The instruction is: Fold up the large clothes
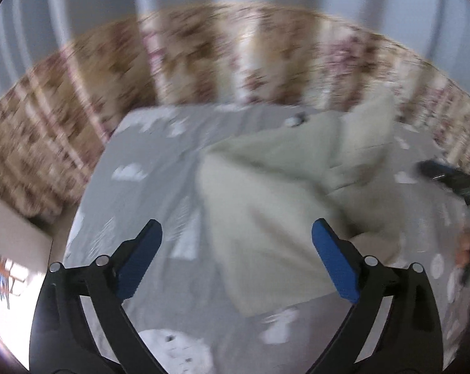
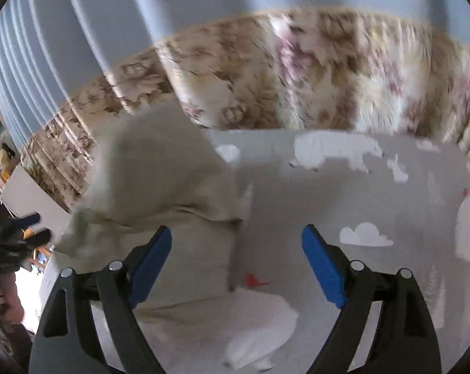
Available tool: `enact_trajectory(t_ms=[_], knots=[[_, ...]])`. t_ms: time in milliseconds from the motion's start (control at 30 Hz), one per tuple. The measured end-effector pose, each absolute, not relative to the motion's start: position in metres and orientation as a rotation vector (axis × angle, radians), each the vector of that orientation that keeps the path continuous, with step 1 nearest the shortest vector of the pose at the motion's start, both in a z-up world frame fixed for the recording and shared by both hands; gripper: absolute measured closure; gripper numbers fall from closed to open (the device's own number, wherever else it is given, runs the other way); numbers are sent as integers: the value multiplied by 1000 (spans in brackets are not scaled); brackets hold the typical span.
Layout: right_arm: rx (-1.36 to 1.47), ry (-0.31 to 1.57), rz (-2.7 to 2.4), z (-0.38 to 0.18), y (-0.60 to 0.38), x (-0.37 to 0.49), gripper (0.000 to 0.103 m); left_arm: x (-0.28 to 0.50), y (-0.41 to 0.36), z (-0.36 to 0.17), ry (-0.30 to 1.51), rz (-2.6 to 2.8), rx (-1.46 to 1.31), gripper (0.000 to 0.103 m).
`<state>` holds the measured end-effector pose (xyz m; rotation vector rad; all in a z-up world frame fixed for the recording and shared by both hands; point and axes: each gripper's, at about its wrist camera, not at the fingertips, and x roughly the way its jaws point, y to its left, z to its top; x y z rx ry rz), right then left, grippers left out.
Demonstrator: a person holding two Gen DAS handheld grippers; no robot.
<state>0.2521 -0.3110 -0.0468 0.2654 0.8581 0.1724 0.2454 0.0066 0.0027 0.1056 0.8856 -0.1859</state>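
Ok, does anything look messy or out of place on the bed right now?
Yes: the beige garment lies half folded on the grey sheet, its far end bunched and raised instead of flat. Motion blur hides finer detail.

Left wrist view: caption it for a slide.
Open left claw above a beige garment on a grey sheet.

Soft, even daylight; both fisheye views are motion-blurred, bowed and dark at the corners.

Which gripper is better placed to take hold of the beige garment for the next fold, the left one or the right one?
Probably the left gripper: its open jaws point straight at the beige garment. The right gripper, also open, faces mostly bare sheet.
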Motion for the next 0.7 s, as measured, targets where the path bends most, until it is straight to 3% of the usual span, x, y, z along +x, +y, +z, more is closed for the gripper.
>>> enact_trajectory(t_ms=[100,300,333,367,400,467,600,700], knots=[[313,899,212,-75,-315,263,50,255,-36,5,886,-239,152,5],[329,905,305,-98,-300,270,52,301,-89,-24,939,-258,196,7],[334,905,318,-99,-298,271,52,306,-91,-29,937,-268,187,26],[328,904,322,-100,-294,274,52,313,-93,-34,945,-286,169,69],[317,899,326,-99,-289,271,54,322,-89,-43,991,-324,129,82],[323,875,344,-93,-283,267,54,330,-76,-50,1016,-325,77,91],[240,804,368,-60,-251,283,54,319,-35,-43,1013,-367,50,93],[110,849,339,-56,-211,318,54,309,-2,-48,1037,-328,91,93]])
